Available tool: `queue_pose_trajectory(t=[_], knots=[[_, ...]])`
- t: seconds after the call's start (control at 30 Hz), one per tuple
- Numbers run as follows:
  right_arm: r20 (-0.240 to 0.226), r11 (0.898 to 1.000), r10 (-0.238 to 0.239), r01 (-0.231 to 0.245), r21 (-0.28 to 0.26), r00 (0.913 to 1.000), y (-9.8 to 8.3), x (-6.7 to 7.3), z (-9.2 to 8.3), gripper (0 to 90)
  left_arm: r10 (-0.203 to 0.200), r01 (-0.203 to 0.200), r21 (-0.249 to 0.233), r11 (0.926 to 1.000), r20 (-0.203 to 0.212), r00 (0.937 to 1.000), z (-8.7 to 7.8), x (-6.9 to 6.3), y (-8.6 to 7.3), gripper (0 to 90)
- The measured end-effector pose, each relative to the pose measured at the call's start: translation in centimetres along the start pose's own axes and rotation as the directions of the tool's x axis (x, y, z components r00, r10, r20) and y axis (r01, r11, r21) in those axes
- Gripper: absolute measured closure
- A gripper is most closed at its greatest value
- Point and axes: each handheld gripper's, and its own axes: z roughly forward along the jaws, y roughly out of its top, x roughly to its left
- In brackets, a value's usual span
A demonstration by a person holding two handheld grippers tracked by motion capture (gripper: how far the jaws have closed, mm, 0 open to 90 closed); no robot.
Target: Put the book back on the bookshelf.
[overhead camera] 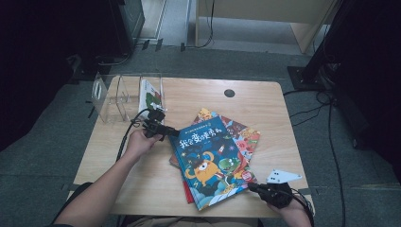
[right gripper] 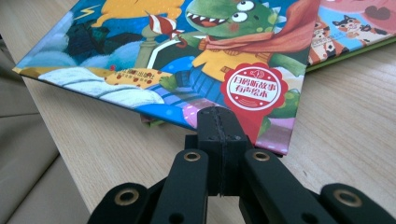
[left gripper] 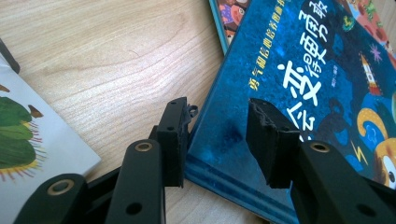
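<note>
Blue picture book (overhead camera: pixel 210 158) on top of the stack, mid-table.
Your left gripper (left gripper: pixel 217 140) straddles its upper corner, jaws partly apart, not pressing; your right gripper (right gripper: pixel 219 135) sits closed at its lower edge, clamping nothing.

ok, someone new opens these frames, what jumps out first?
The blue picture book with the orange monster cover, topping a fanned stack at the middle of the wooden table. The left gripper straddles its upper-left corner with jaws open, while the right gripper sits shut at its lower-right corner. At the table's back left, a clear acrylic book rack holds one white book.
</note>
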Motion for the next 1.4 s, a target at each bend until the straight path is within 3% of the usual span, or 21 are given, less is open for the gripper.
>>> queue_pose_trajectory(t=[0.57, 0.87, 1.03, 1.13, 1.4], knots=[[0.08, 0.999, 0.046, -0.046, -0.007, 0.9957, 0.8, -1.3, 0.3, 90.0, -0.035, 0.035, 0.015, 0.9993, 0.011, 0.9993, -0.5, 0.0, -1.0, 57.8], [0.124, 0.996, 0.093, -0.091, -0.019, 0.9879, 1.6, -2.4, 0.8, 90.0, -0.058, 0.058, 0.013, 0.9982, 0.023, 0.998, -1.1, 0.1, -2.0, 56.9], [0.141, 0.993, 0.118, -0.116, -0.022, 0.983, 1.8, -2.8, 0.9, 89.9, -0.052, 0.051, 0.02, 0.9985, 0.027, 0.9983, -1.2, 0.0, -2.4, 55.7], [0.164, 0.99, 0.138, -0.135, -0.028, 0.9767, 2.2, -3.3, 1.1, 89.6, -0.073, 0.072, 0.02, 0.9972, 0.043, 0.9964, -1.4, -0.1, -2.9, 55.0], [0.181, 0.987, 0.16, -0.156, -0.036, 0.9704, 2.8, -4.1, 1.5, 89.6, -0.11, 0.109, 0.019, 0.9939, 0.057, 0.9923, -1.7, -0.2, -3.5, 54.5]])
